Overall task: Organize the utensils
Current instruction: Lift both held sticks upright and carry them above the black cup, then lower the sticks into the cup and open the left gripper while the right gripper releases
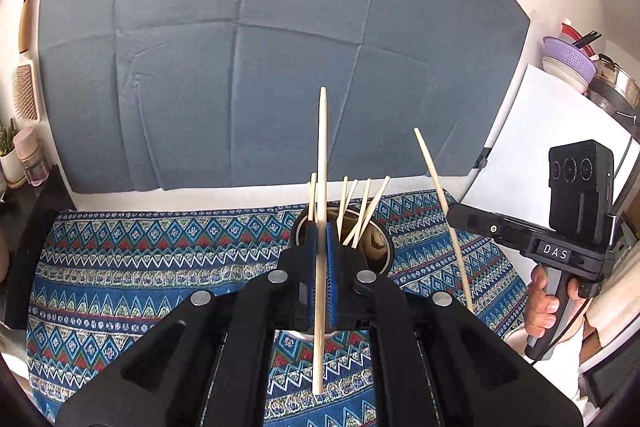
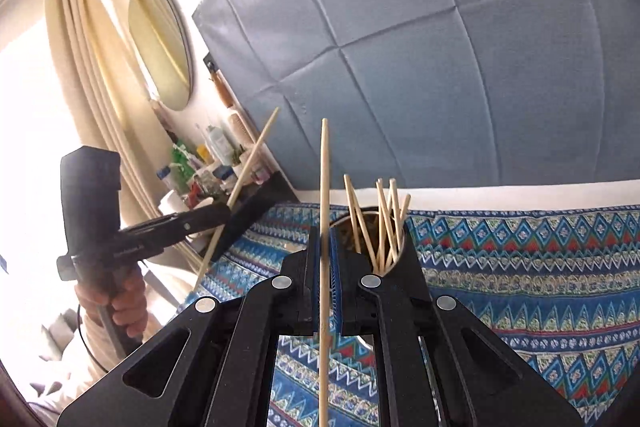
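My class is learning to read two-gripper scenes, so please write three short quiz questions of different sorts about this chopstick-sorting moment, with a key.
1. True or false: the left gripper is empty.
2. Multiple choice: where do the sorted chopsticks stand? A) flat on the patterned cloth B) in the cup C) in a drawer
3. Fill in: the right gripper is shut on one ____.

Key
1. False; its jaws are closed on a chopstick, which points up along the fingers.
2. B; several lean inside it, fanned against the rim.
3. Chopstick; each gripper holds a single one near the cup.
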Available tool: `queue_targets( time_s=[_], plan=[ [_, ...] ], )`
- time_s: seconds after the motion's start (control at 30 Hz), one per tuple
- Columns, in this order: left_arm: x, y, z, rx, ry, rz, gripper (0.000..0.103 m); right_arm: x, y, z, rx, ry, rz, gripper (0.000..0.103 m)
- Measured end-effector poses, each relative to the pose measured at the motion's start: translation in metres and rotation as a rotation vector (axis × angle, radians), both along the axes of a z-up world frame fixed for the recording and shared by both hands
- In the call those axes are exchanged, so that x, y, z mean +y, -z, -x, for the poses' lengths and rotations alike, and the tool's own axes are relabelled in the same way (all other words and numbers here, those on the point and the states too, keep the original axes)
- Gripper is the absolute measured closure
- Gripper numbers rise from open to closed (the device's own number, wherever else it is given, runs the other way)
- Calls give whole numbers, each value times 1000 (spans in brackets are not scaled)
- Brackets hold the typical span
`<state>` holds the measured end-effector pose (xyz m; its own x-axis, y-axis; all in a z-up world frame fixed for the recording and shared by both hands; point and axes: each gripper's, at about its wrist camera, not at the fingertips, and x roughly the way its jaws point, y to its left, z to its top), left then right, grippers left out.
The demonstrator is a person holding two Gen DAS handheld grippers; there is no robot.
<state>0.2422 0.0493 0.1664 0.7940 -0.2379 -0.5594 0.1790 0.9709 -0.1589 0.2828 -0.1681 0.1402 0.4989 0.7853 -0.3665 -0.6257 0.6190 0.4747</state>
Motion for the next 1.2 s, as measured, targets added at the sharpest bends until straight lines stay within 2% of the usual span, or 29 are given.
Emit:
queue_targets(
  time_s=[0.17, 0.37, 0.5, 0.63, 0.8, 1.2],
  plan=[
    [-12, -4, -16, -99, 48, 57, 98, -3, -8, -14, -105, 36, -107, 98],
    [-23, 2, -20, -313, 84, 107, 98, -3, -11, -25, -246, 43, -264, 98],
    [-22, 18, -25, -411, 104, 165, 98, 9, -8, -34, -311, 77, -262, 98],
    [-15, 41, -28, -495, 92, 186, 98, 13, 5, -42, -363, 102, -299, 98],
    [-17, 69, -30, -548, 90, 148, 98, 16, 22, -44, -403, 133, -301, 98],
    [-18, 102, -35, -546, 61, 140, 98, 27, 52, -45, -408, 184, -237, 98]
  ],
)
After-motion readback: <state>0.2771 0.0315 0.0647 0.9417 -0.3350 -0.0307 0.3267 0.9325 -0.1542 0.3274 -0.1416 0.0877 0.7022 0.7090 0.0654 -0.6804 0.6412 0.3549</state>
